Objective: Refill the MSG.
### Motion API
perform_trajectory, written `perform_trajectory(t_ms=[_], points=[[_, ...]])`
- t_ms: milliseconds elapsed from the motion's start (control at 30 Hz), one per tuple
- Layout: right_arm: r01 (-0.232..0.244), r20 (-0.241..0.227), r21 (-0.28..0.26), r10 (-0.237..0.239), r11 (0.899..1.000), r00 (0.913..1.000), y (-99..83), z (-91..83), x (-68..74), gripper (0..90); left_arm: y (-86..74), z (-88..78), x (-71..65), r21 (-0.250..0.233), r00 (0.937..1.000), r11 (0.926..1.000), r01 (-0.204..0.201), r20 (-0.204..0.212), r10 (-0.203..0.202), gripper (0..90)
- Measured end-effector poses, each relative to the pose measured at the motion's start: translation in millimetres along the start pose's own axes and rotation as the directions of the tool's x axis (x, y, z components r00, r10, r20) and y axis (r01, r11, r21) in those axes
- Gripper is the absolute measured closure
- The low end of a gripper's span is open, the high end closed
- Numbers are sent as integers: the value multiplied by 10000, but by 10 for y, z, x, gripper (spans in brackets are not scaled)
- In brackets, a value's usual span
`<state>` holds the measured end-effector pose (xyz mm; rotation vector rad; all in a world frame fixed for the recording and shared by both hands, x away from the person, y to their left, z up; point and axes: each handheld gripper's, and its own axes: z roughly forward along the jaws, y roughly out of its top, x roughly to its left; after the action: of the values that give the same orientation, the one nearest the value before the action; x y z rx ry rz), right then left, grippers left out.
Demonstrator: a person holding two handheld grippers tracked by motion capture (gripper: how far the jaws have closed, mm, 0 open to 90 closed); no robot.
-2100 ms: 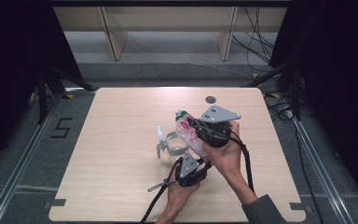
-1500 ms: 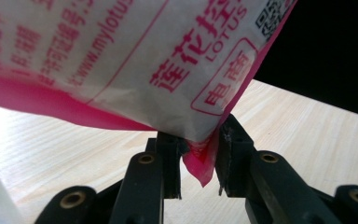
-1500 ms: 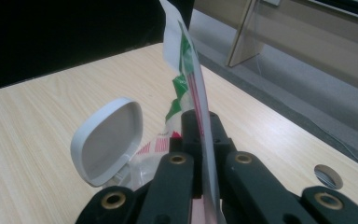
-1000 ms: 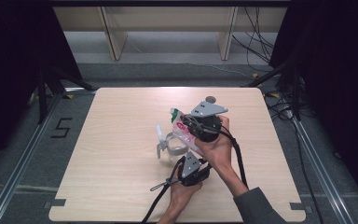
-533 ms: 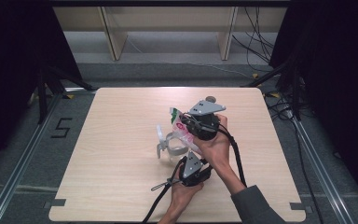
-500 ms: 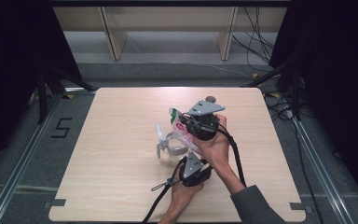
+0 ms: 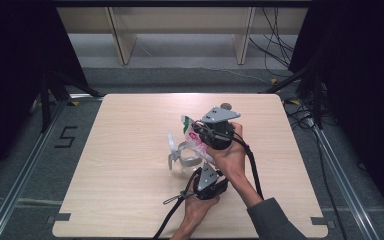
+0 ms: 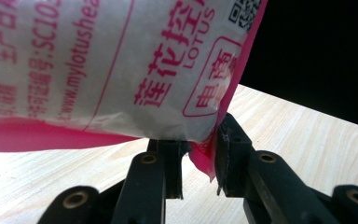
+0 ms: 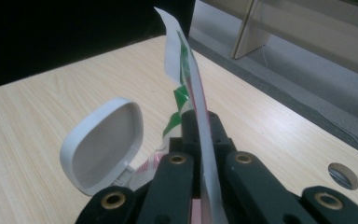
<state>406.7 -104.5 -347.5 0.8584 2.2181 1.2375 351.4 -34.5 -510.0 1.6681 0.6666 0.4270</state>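
A white and pink packet (image 7: 191,133) with red print and a green top is held above the table between both grippers. My right gripper (image 9: 199,119) is shut on the packet's flat top seal (image 9: 182,60), which I see edge on. In the high view the right gripper (image 7: 201,135) sits under its grey plate. My left gripper (image 8: 199,154) comes from below, with the packet's (image 8: 121,60) pink lower corner pinched between its jaws. In the high view the left gripper (image 7: 203,169) is nearer the table's front. A clear container (image 7: 186,156) stands under the packet, its white flip lid (image 9: 105,140) open.
The light wooden table (image 7: 130,200) has a round hole (image 7: 225,106) near its far edge, just behind the right gripper. Cables trail from both grippers toward the front edge. Dark floor and metal rails surround the table.
Since the earliest frame the right gripper and the packet's top have shifted a little to the left. Over the last second both hands and the packet have kept still.
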Motion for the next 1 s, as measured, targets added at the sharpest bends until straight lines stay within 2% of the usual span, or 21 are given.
perform_trajectory(t_ms=[33,67,133,200,267,367,400,433,500,567,600,667,700,733,767,833,933,1000], points=[[307,-45,88,-306,9995,9995,3,12,-12,900,-3,2,-2,4,10000,10000,-29,9,29,742],[357,-61,158,-356,9992,9993,2,19,-12,900,-8,4,-7,-27,10000,10000,-23,11,23,742],[310,-70,116,-310,9995,9995,0,20,-17,900,-6,2,1,-5,10000,10000,-34,1,34,742],[51,43,-42,-51,10000,10000,-5,21,-6,900,-2,2,3,-3,10000,10000,-46,-11,46,742],[155,-22,213,-154,9997,9999,3,20,-7,900,-8,5,2,-44,10000,10000,-24,31,24,742],[98,-31,147,-97,9998,9999,-1,27,-10,900,-3,6,5,2,10000,10000,-29,12,29,743],[143,-6,153,-143,9998,9999,1,28,-9,900,-5,7,2,10,10000,10000,-16,28,16,743],[382,9,168,-382,9991,9993,0,53,-10,900,-10,12,-4,0,10000,10000,-8,46,7,743],[282,-96,252,-280,9993,9996,-2,51,-13,900,-13,15,-7,-15,10000,10000,-10,-8,10,743],[151,-93,86,-150,9998,9998,-6,45,-22,900,-9,18,-2,-9,10000,10000,17,27,-17,744],[376,-47,242,-375,9990,9993,-8,66,-5,900,-17,22,-12,-14,10000,10000,-1,44,1,744],[388,-90,369,-385,9986,9992,-5,65,-3,900,-14,22,-10,-10,10000,10000,26,39,-26,744],[331,-83,327,-328,9989,9994,-5,65,-6,900,-8,22,-5,-20,10000,10000,31,19,-31,744],[351,-32,41,-351,9994,9994,-3,69,-15,900,-4,20,1,-18,10000,10000,4,1,-4,745],[351,-32,41,-351,9994,9994,-3,69,-15,900,-5,21,1,-19,10000,10000,33,35,-33,745],[458,-105,340,-455,9984,9989,-3,77,-12,900,-11,24,-5,-16,10000,10000,52,41,-52,744],[136,-16,176,-136,9998,9999,-4,66,-4,900,0,22,3,-62,10000,10000,-50,35,50,745],[37,-133,249,-33,9997,9999,0,57,1,900,-6,20,-7,-23,10000,10000,25,96,-25,745]])
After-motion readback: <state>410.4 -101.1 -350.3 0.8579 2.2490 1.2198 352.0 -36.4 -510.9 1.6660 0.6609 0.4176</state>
